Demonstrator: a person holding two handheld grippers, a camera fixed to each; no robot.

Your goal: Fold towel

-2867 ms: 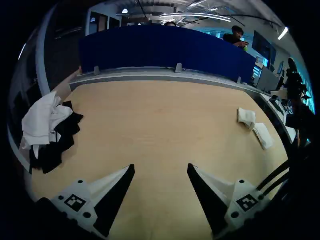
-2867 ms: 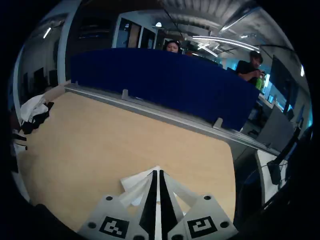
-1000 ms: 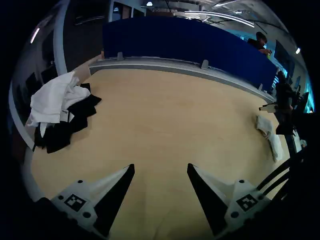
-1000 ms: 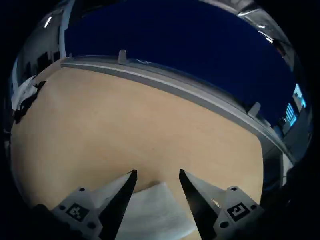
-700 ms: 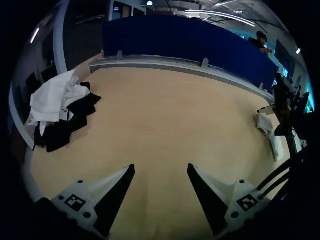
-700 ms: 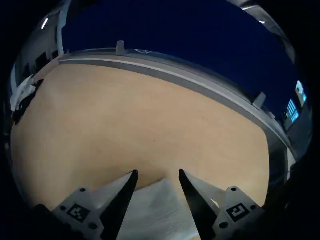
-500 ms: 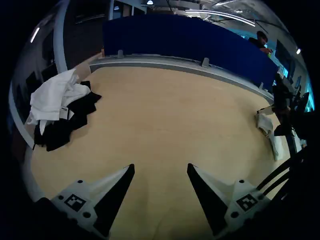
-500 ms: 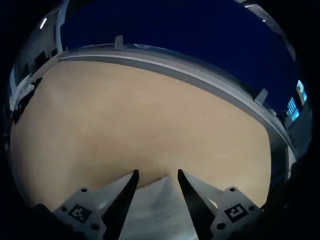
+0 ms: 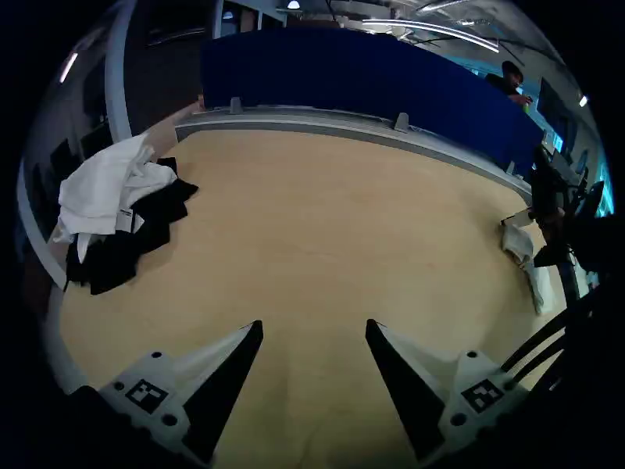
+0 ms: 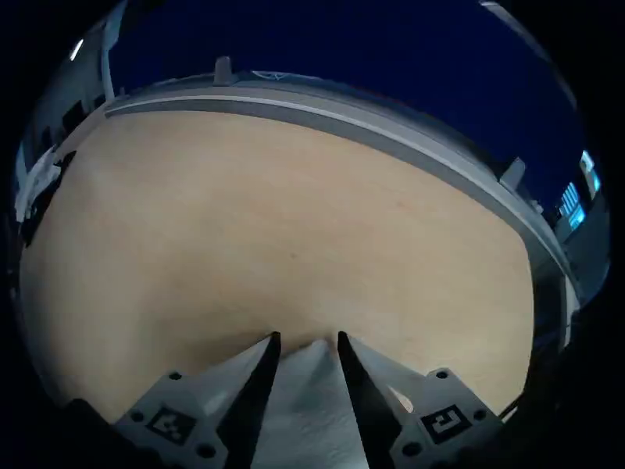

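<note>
A white towel (image 10: pixel 308 399) lies on the wooden table under my right gripper (image 10: pixel 306 338). Its near ridge rises into the narrow gap between the fingers, which are open and close to it on both sides. In the left gripper view, my left gripper (image 9: pixel 312 324) stands open over bare wood with nothing between its fingers. At the far right of that view lie two folded white towels (image 9: pixel 519 242) (image 9: pixel 541 285). A dark shape that looks like the other gripper (image 9: pixel 547 211) hangs just above them.
A heap of white cloth (image 9: pixel 105 187) on black cloth (image 9: pixel 125 246) sits at the table's left edge. A grey rail (image 9: pixel 351 129) and a blue partition (image 9: pixel 367 78) close off the back. A person (image 9: pixel 508 78) stands beyond it.
My right gripper's fingers have drawn closer together over the towel and the view has dipped lower. My left gripper has stayed put since a second ago.
</note>
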